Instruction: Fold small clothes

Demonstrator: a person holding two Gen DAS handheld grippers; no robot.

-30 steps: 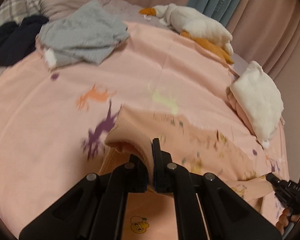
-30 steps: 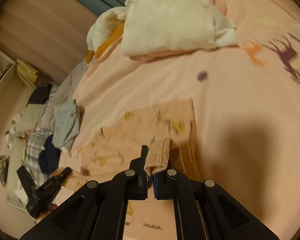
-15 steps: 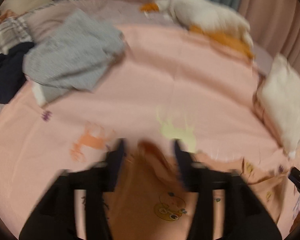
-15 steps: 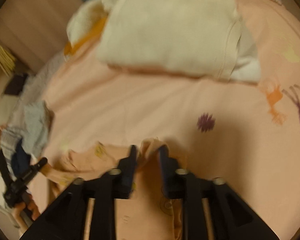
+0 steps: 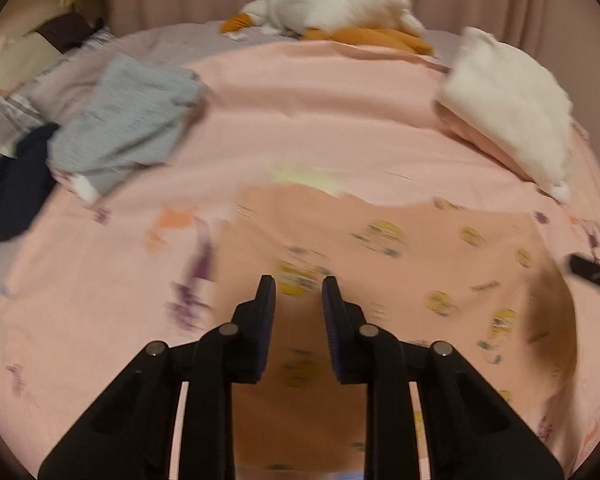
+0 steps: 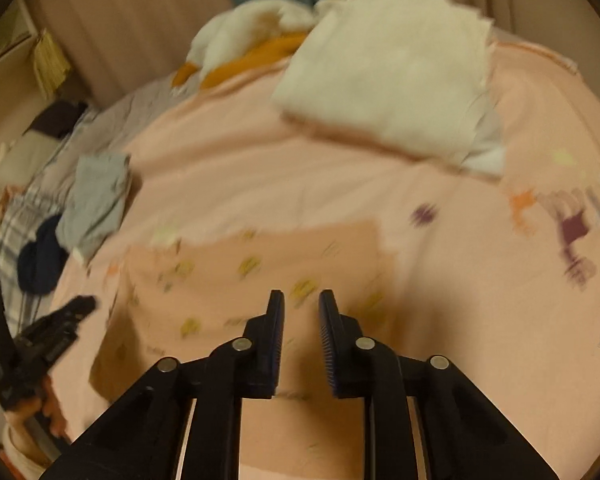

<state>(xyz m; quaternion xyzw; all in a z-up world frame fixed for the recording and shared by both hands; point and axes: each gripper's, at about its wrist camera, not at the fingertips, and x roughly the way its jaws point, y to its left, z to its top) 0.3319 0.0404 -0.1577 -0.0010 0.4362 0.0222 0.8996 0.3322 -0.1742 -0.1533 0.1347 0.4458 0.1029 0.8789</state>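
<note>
The small pink shirt (image 5: pixel 400 256) lies folded over, flat in the middle of the bed (image 5: pixel 320 120). Both claws, left (image 5: pixel 299 282) and right (image 6: pixel 301 298), have just been closing; nothing sits between them. A gray top (image 5: pixel 128 120) near the bed's far left edge looks unfolded.

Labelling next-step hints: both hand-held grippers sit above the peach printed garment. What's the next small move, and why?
Probably lower both onto the peach printed garment's near edge and regrip. The left hand-held gripper and right hand-held gripper have just been closing yet hold nothing; the cloth lies flat.
</note>
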